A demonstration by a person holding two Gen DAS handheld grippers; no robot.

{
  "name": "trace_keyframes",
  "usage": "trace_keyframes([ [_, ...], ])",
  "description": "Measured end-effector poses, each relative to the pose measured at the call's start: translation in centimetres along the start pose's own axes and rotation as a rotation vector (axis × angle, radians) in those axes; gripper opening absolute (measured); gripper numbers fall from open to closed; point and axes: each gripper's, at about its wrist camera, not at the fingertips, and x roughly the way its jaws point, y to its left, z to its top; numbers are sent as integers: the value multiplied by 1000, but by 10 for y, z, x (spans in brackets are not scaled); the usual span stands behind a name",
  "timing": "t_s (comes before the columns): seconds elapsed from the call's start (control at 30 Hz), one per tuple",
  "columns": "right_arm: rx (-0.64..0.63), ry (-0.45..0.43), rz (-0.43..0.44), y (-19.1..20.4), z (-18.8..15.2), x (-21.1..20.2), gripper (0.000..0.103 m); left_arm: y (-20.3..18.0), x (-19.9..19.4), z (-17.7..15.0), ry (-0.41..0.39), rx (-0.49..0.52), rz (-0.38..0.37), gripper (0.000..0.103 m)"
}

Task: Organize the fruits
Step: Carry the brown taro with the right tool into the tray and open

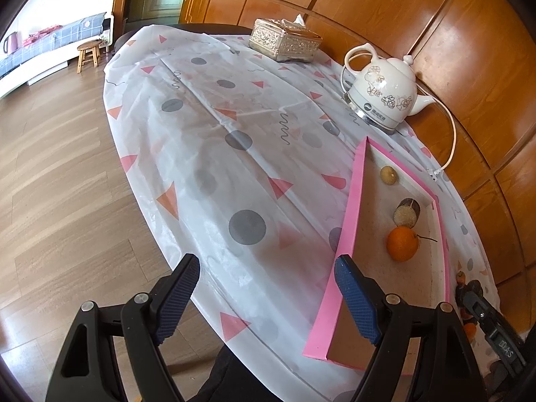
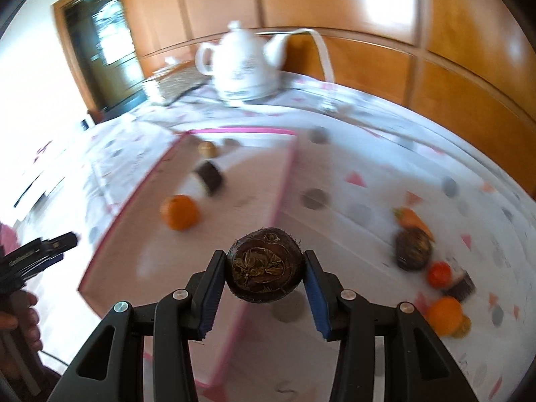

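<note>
My right gripper (image 2: 264,258) is shut on a dark brown, hairy round fruit (image 2: 264,268) and holds it above the right rim of the pink-edged tray (image 2: 284,181). In the tray lie an orange (image 2: 179,211), a dark cut piece with a pale face (image 2: 207,177) and a small tan round fruit (image 2: 206,149). My left gripper (image 1: 268,264) stands open with nothing between its fingers, over the table's near edge, left of the tray (image 1: 348,221). The left wrist view shows the orange (image 1: 402,244), the cut piece (image 1: 406,212) and the tan fruit (image 1: 388,176).
Loose on the cloth right of the tray lie a carrot (image 2: 412,219), another dark round fruit (image 2: 412,249), a red fruit (image 2: 439,273) and a second orange (image 2: 444,315). A white kettle (image 1: 385,92) with its cord and a tissue box (image 1: 284,42) stand at the back. A hand (image 2: 20,311) shows at left.
</note>
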Motion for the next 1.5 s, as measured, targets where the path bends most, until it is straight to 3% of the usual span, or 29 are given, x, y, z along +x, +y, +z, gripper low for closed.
trace_keyframes([
  [0.27, -135, 66, 41, 45, 8, 35, 46, 1, 2, -1, 6, 1, 1, 83],
  [0.57, -227, 131, -16, 63, 8, 69, 46, 6, 8, -2, 18, -5, 9, 83],
  [0.97, -187, 123, -52, 55, 6, 68, 47, 4, 6, -2, 16, -1, 6, 83],
  [1.1, -150, 80, -42, 50, 9, 53, 53, 3, 4, -3, 10, 5, 4, 83],
  [1.5, 26, -39, -72, 10, -8, -5, 53, -3, 1, -4, 9, 25, -6, 83],
])
